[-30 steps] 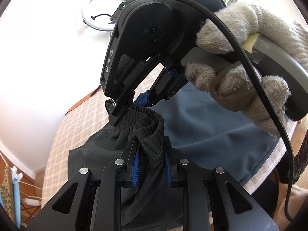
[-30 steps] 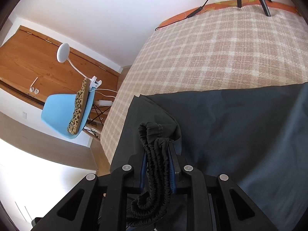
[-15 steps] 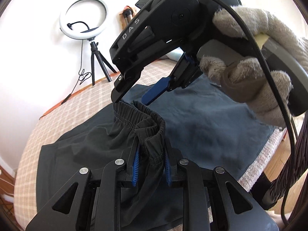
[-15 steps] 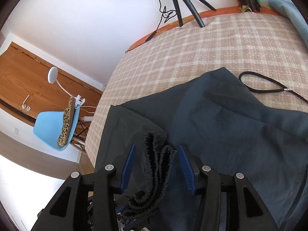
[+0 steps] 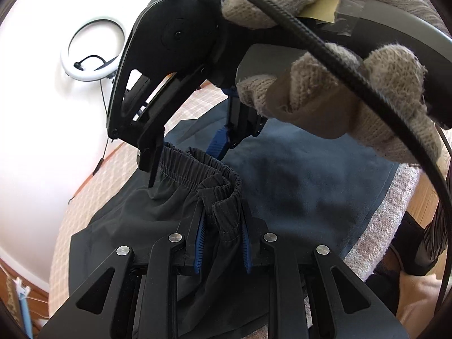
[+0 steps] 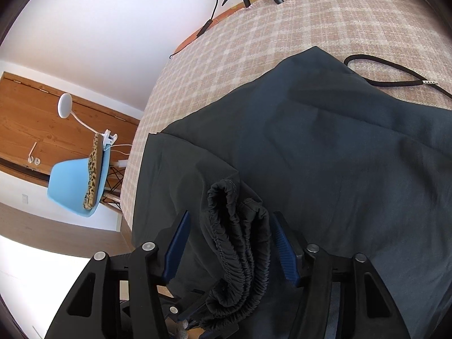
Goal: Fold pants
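Gathered elastic waistband of dark grey pants (image 5: 223, 195) clamped in left gripper (image 5: 221, 243); right gripper (image 6: 228, 251) closing around it (pads not yet pressing). Best laid level, edges aligned.

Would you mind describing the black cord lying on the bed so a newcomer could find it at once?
Start at the bed with the checked beige cover, where the dark pants are spread out. Just past the far edge of the pants, on bare cover, lies a thin black cord bent into a loop. Unlike the cables hanging by the wall, it lies flat on the cover and has a small pale tip.
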`<state>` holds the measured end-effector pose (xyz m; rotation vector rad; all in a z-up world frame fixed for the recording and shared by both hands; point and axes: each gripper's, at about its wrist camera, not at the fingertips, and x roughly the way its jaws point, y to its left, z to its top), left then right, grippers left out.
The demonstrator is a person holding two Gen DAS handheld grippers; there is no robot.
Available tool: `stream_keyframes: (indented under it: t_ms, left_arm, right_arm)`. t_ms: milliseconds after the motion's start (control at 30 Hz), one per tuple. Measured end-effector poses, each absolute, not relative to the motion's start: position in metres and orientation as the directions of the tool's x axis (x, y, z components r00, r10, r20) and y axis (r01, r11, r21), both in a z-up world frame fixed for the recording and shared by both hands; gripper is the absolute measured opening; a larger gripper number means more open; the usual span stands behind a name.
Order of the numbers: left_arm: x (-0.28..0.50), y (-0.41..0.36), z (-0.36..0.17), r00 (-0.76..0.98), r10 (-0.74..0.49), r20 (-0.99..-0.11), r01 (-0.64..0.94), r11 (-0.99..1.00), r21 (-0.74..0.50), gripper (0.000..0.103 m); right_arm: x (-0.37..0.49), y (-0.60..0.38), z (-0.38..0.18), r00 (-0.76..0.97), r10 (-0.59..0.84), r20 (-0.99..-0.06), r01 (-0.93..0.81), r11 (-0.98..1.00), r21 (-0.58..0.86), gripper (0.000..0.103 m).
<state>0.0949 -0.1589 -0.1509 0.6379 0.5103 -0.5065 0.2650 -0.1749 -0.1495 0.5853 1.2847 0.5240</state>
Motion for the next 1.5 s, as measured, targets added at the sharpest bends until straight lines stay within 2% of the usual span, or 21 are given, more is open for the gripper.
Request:
stream_keyframes:
  t_ms: [33, 133, 300, 467, 600, 867, 967, 1033, 1333, 1500]
  left_arm:
    - [0.100, -0.158, -0.149, 0.756, -0.282, -0.591, 0.584, 0.698, 0.414, 0.020]
    - [0.109, -0.152, -0.140, 0.725, -0.307, -0.617, 0.593, 0.733, 0.332, 0.021]
    - [0.119, -0.147, -0.121, 0.663, -0.384, -0.643, 0.612, 0.773, 0.168, 0.021]
    - [0.119, -0.161, -0.109, 0.618, -0.450, -0.644, 0.646, 0.758, 0.089, 0.021]
    - [0.119, -0.180, -0.107, 0.606, -0.462, -0.647, 0.668, 0.737, 0.099, 0.021]
    - [0.127, -0.202, -0.099, 0.542, -0.500, -0.675, 0.700, 0.713, 0.035, 0.021]
    - [0.129, -0.204, -0.097, 0.524, -0.512, -0.680, 0.708, 0.706, 0.013, 0.027]
    - [0.127, -0.204, -0.096, 0.528, -0.510, -0.679, 0.708, 0.706, 0.021, 0.031]
    - [0.126, -0.180, -0.089, 0.549, -0.496, -0.672, 0.685, 0.728, 0.023, 0.036]
    - [0.136, -0.153, -0.089, 0.616, -0.416, -0.668, 0.634, 0.766, 0.108, 0.036]
  right_arm:
    - [0.264, -0.173, -0.149, 0.210, 0.643, -0.736, -0.045, 0.758, 0.650, 0.028]
    - [0.258, -0.177, -0.142, 0.255, 0.637, -0.728, -0.069, 0.763, 0.643, 0.018]
    - [0.248, -0.193, -0.123, 0.329, 0.633, -0.701, -0.089, 0.760, 0.644, 0.016]
    - [0.241, -0.216, -0.103, 0.393, 0.618, -0.681, -0.084, 0.762, 0.642, 0.016]
    - [0.233, -0.237, -0.098, 0.418, 0.604, -0.678, -0.072, 0.767, 0.638, 0.016]
    - [0.220, -0.279, -0.100, 0.453, 0.573, -0.683, -0.024, 0.774, 0.633, 0.016]
    - [0.216, -0.298, -0.104, 0.464, 0.558, -0.688, 0.005, 0.775, 0.632, 0.016]
    - [0.213, -0.308, -0.107, 0.470, 0.548, -0.692, 0.028, 0.775, 0.632, 0.016]
    - [0.195, -0.355, -0.113, 0.495, 0.503, -0.708, 0.101, 0.776, 0.622, 0.016]
    - [0.183, -0.379, -0.111, 0.503, 0.478, -0.720, 0.137, 0.779, 0.612, 0.016]
